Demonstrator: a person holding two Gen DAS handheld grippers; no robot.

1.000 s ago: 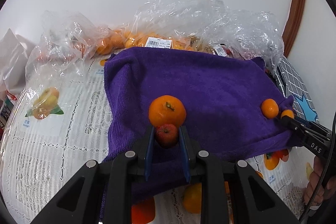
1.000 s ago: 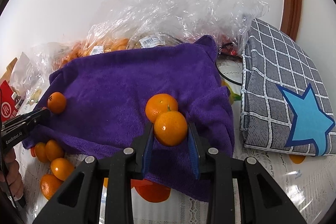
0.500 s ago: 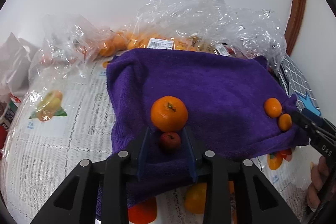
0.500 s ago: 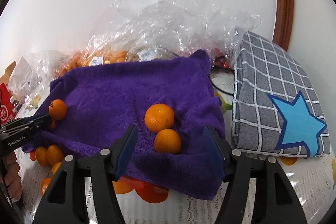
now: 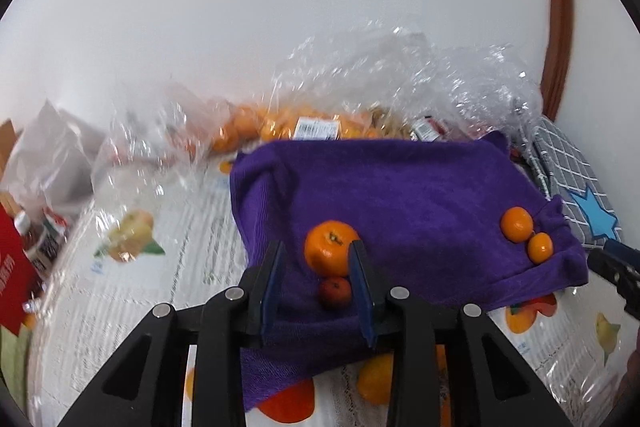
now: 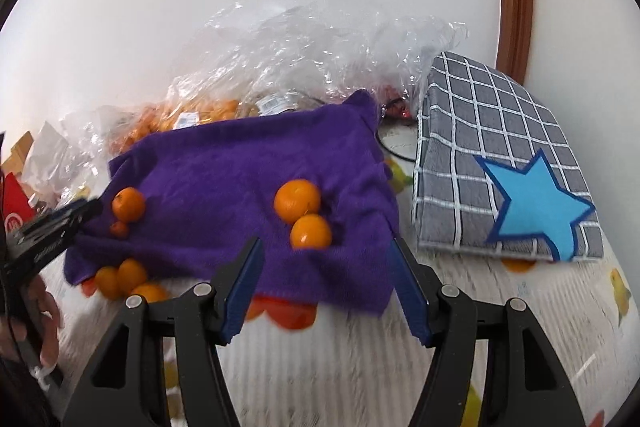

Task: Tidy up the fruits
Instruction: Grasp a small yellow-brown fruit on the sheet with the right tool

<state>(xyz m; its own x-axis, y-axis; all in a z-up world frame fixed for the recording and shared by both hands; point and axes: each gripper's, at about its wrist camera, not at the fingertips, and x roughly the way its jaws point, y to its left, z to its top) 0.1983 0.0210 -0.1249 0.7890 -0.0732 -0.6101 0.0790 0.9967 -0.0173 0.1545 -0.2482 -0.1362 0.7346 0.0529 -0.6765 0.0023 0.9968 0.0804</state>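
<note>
A purple towel [image 5: 400, 195] lies on the table, also in the right wrist view [image 6: 240, 167]. On its left part sit a big orange [image 5: 330, 251] and a small red fruit [image 5: 335, 291] touching it. My left gripper [image 5: 316, 287] is open, the red fruit loose between its fingers. On the towel's right part sit two mandarins [image 6: 297, 201] [image 6: 311, 231]. My right gripper [image 6: 326, 287] is wide open and empty, just in front of them. Both pairs show in each view.
Clear plastic bags of oranges [image 5: 280, 119] lie behind the towel against the wall. A grey checked mat with a blue star [image 6: 512, 171] is at the right. Loose oranges [image 6: 120, 275] lie at the towel's front left corner. Boxes and bottles [image 5: 24, 239] stand at far left.
Both grippers have opened and pulled back. The left let go of the red fruit beside the big orange; the right let go of its mandarin beside the other one.
</note>
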